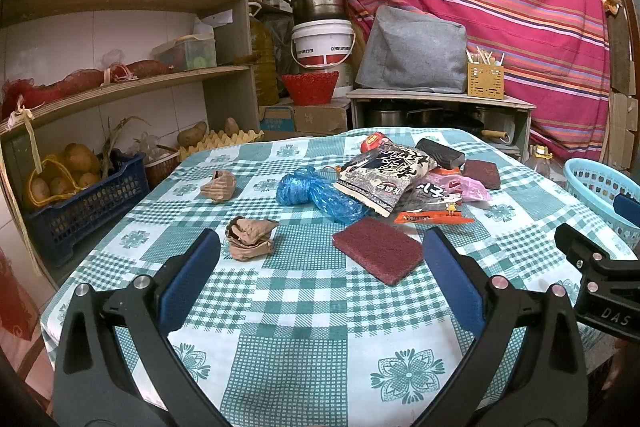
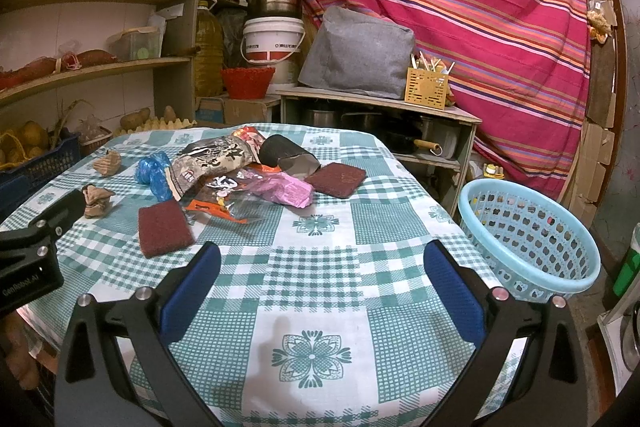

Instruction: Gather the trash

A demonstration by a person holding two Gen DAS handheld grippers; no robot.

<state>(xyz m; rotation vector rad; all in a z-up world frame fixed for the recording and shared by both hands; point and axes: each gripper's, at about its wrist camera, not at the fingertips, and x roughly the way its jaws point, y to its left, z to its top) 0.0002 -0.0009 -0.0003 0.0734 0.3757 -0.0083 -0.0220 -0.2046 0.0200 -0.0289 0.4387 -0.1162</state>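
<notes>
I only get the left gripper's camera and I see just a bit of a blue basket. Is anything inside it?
Observer: From the right wrist view, the light blue basket looks empty; no trash in it yet.
Operator: Where does it sit?
Observer: At the table's right edge, beside the checked tablecloth; what holds it up is hidden.
Operator: Is the other gripper holding anything?
Observer: No, the right gripper is open over bare cloth.
</notes>
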